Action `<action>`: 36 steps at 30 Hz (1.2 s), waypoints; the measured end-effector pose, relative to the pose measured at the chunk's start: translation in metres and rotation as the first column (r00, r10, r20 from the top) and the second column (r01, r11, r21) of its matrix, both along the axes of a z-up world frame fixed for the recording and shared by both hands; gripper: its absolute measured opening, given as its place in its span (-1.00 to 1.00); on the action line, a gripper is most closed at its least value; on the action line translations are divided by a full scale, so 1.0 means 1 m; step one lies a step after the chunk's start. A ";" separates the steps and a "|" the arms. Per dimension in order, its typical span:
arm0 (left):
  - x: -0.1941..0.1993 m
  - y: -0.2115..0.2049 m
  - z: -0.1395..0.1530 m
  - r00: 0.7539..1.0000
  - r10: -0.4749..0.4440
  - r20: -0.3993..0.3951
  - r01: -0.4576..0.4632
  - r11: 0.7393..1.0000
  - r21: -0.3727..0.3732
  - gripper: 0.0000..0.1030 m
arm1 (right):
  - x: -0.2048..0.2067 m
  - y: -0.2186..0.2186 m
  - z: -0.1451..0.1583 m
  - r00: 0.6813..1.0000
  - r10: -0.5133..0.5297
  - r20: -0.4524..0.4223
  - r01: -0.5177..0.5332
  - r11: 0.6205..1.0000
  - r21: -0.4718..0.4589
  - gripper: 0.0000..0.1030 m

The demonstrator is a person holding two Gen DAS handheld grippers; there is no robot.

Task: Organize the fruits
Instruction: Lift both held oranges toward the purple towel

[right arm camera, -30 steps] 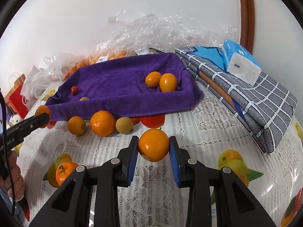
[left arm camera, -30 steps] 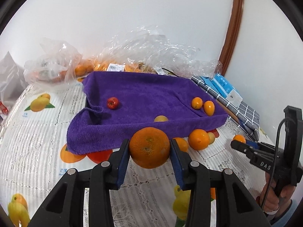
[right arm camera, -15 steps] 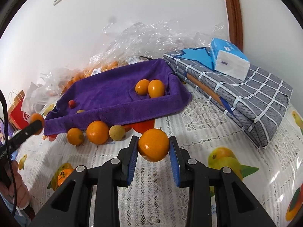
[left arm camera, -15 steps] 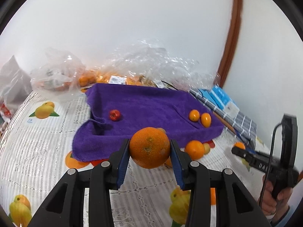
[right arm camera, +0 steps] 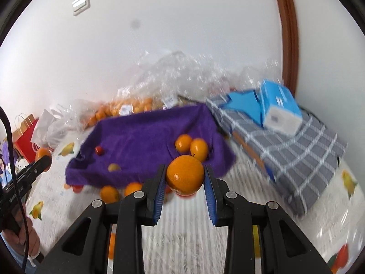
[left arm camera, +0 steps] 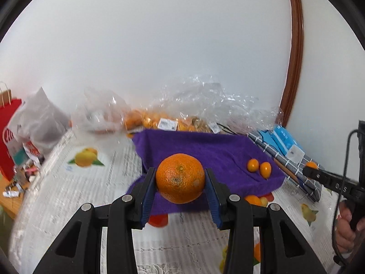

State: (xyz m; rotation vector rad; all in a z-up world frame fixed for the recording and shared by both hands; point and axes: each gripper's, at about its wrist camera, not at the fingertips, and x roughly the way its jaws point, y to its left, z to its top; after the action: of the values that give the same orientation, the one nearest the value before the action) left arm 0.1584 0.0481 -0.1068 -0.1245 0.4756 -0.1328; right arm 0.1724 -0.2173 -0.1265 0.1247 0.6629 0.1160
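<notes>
Holding a large round pebbly-skinned orange pinched in my left gripper, and a smaller smooth orange pinched in my right gripper; both hang just before the purple towel-lined tray; beyond, two small oranges lie inside; dropping mine carelessly could knock them or roll off.

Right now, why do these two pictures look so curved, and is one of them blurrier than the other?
Both are fisheye views: the door frame bows and black corners ring each picture. The right wrist view is more smeared, with the checked cushion and tablecloth streaked, while its orange stays crisp. The left wrist view blurs mainly at its left edge; its large orange is sharp.
</notes>
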 end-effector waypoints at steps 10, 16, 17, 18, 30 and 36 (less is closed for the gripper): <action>0.051 0.002 0.043 0.993 0.082 0.085 -0.079 0.996 -0.041 -0.24 | 0.060 0.031 0.031 0.995 0.020 0.097 -0.024 0.999 0.041 -0.38; 0.077 0.010 0.001 0.995 0.090 0.032 -0.086 0.990 -0.113 -0.24 | 0.089 0.044 0.018 0.995 0.038 0.090 -0.043 0.998 0.047 -0.38; 0.081 0.012 -0.008 0.997 0.082 -0.003 -0.082 0.989 -0.124 -0.24 | 0.090 0.043 0.011 0.995 0.039 0.092 -0.044 0.998 0.054 -0.38; 0.084 0.014 -0.013 0.997 0.075 -0.027 -0.078 0.990 -0.114 -0.24 | 0.091 0.041 0.005 0.995 0.043 0.095 -0.049 0.997 0.066 -0.38; 0.098 0.028 -0.032 0.992 0.093 -0.090 -0.105 0.986 -0.131 -0.24 | 0.108 0.027 -0.033 0.998 0.062 -0.009 -0.061 0.994 0.087 -0.38; 0.104 0.024 -0.040 0.989 0.057 -0.137 -0.079 0.984 -0.162 -0.24 | 0.114 0.048 -0.051 0.989 0.122 -0.078 -0.121 0.993 0.018 -0.38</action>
State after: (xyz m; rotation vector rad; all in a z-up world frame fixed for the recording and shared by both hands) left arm 0.2620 0.0718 -0.1465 -0.3156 0.5910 -0.0980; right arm 0.2862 -0.1696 -0.1777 0.1016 0.7488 0.2334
